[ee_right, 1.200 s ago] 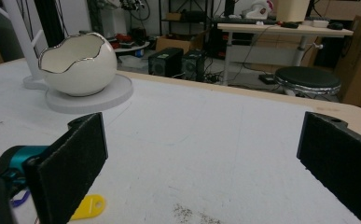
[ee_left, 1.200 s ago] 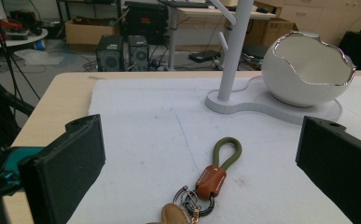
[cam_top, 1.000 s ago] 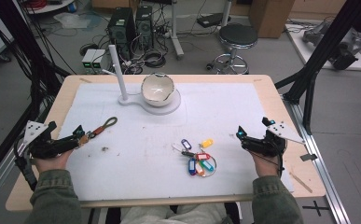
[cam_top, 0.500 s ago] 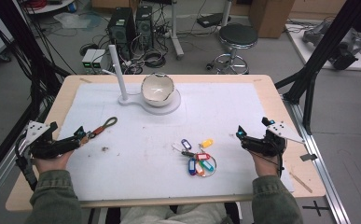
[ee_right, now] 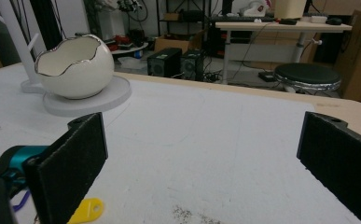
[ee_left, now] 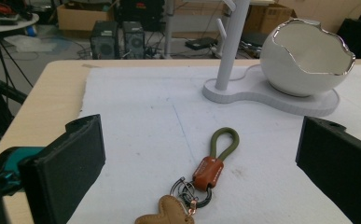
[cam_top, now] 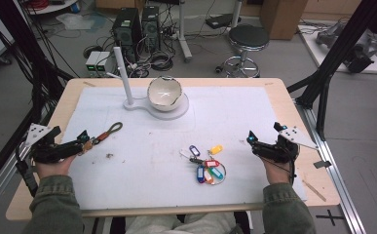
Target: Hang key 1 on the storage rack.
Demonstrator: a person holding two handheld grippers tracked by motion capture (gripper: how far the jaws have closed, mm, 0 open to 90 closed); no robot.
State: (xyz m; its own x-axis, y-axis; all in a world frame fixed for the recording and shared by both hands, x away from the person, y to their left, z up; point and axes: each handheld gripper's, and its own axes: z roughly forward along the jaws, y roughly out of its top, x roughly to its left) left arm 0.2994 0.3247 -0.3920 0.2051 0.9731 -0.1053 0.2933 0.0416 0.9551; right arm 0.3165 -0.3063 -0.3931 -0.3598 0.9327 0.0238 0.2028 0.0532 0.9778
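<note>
Both grippers (cam_top: pixel 81 140) (cam_top: pixel 264 140) and the keyrings (cam_top: pixel 206 163) stay unmoved.

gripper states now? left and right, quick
Left gripper: open, holding nothing; the leather keychain lies between its jaws on the mat.
Right gripper: open, empty.

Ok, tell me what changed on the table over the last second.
Nothing visibly changed. Both tongs, left and right, rest open at the table's sides; the olive-loop keychain, the bunch of coloured key tags and the eggshell bowl lie where they were.
</note>
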